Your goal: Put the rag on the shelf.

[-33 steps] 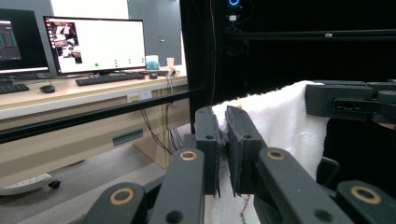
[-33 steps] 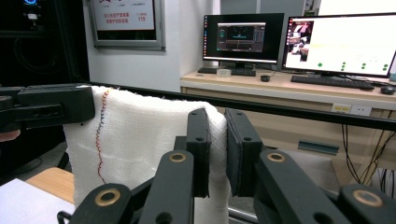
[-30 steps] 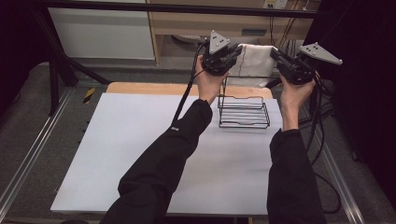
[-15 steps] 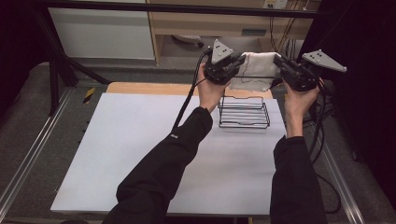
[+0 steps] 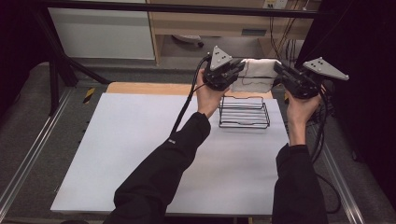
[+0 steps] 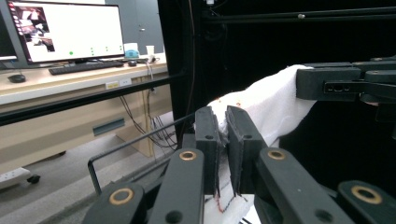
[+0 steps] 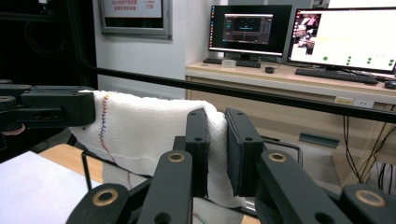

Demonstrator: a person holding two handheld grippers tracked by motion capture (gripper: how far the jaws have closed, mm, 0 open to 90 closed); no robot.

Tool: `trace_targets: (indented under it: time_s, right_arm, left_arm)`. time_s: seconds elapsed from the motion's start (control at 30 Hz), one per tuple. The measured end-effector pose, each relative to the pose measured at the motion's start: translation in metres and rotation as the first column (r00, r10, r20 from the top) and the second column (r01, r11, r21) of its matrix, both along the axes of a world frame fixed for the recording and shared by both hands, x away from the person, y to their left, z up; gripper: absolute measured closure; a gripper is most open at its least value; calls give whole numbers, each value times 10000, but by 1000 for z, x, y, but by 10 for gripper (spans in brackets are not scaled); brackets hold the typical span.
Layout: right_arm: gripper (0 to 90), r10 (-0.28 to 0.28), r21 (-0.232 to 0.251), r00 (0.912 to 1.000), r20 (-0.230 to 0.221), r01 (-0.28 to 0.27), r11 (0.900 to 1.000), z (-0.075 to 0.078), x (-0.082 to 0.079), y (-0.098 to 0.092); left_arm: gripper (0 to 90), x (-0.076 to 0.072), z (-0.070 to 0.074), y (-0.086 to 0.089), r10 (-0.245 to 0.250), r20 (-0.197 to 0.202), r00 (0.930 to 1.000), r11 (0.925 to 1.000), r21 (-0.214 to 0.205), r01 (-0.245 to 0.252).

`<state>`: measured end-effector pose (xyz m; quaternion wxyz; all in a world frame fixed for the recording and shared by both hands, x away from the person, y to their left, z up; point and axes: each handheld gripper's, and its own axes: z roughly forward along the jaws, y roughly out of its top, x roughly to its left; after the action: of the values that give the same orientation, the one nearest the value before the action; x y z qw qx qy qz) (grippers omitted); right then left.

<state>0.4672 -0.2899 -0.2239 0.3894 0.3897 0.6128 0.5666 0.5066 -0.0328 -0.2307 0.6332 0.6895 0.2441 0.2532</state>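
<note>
While I watch from the high view, my two black sleeves come in over the white tabletop, and beyond them each hand carries its tool raised off the surface. Just past my left wrist stands a black wire rack, empty, at the far right part of the tabletop. Above and behind it hangs the white towel, stretched level between both tools. The left hand-held gripper is clenched on one end of the towel; in the left gripper view its jaws pinch the cloth tightly. The right hand-held gripper is clenched on the other end, with a thick fold of towel running between its jaws in the right gripper view. Farther back lie the desk with monitors and a black crossbar.

I judge the towel is about to be draped over the rack. My worries: the grips sit near the towel's edges, so a sharp pull apart could slip a corner free. Lowering unevenly could snag the hanging hem on the rack's top wire or nudge the light rack across the tabletop.
</note>
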Motion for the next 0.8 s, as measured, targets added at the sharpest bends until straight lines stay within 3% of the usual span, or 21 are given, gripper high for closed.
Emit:
trace_targets:
  time_s: [0.8]
  right_arm:
    - [749,456,-161,9954,-844,-471,9988,-23,-31,0]
  left_arm:
    - [813,-21,-24,7,-313,-702,9970,9991,272,333]
